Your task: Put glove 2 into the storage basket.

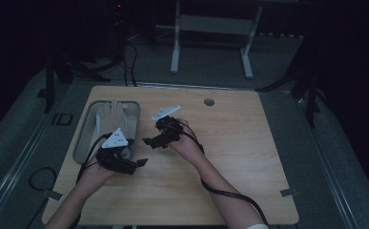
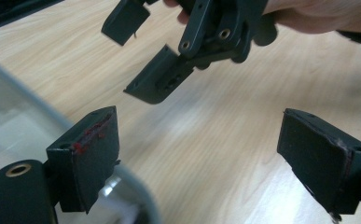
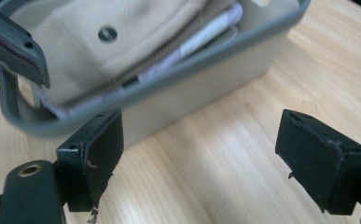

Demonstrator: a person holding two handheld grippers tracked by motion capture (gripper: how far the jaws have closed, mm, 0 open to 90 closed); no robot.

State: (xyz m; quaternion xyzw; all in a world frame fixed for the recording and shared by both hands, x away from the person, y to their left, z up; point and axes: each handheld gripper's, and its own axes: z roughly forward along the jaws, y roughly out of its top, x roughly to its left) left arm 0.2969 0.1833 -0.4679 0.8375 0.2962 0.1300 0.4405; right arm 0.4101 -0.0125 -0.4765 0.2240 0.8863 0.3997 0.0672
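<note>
A grey bin (image 1: 83,138) stands at the table's left with a folded beige fabric item (image 1: 114,114) inside. In the right gripper view the bin's wall (image 3: 201,88) is close ahead, and the beige fabric (image 3: 89,51) shows a round snap and a corded edge. My left gripper (image 1: 137,152) hovers at the bin's near right corner, open with nothing between its jaws (image 2: 201,154). My right gripper (image 1: 152,132) is just right of the bin, pointing toward it, open and empty (image 3: 197,158). The two grippers are close together but apart.
The wooden table (image 1: 239,143) has a round grommet hole (image 1: 209,101) near its far edge. A cable (image 1: 220,191) trails from the right gripper along the forearm. A white desk frame (image 1: 210,28) stands on the floor beyond the table.
</note>
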